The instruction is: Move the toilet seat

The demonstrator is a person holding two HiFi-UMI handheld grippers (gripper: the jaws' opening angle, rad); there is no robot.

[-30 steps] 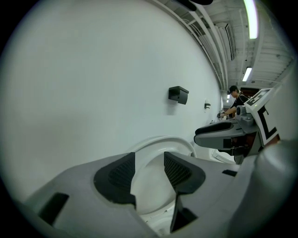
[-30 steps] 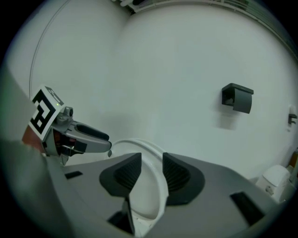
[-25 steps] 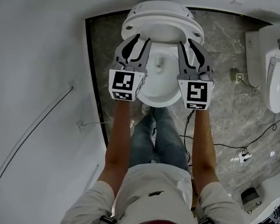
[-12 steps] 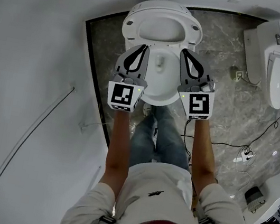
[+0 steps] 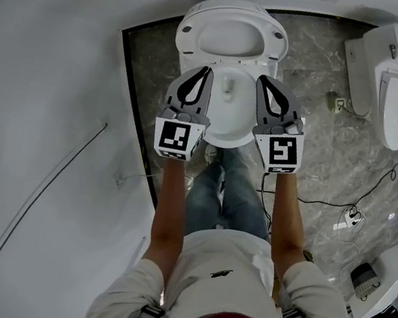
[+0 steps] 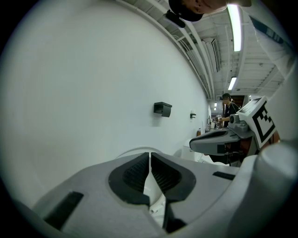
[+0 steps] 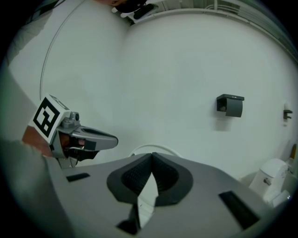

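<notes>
Currently both tongs are fully closed w/ nothing between the pads. L gripper and R gripper are held side by side, pointing fwd over the open toilet bowl, one above each side of its rim. Neither contacts the toilet seat. The seat stands raised at the rear of the bowl, leaning back toward the white wall, just beyond both sets of jaw tips. In each gripper view its top edge shows as a white arc behind the shut jaws. A dark toilet-paper holder is fixed to the wall above and to the R. A second toilet stands well apart on the R side of the marble-pattern floor. Cables lie on that floor.
</notes>
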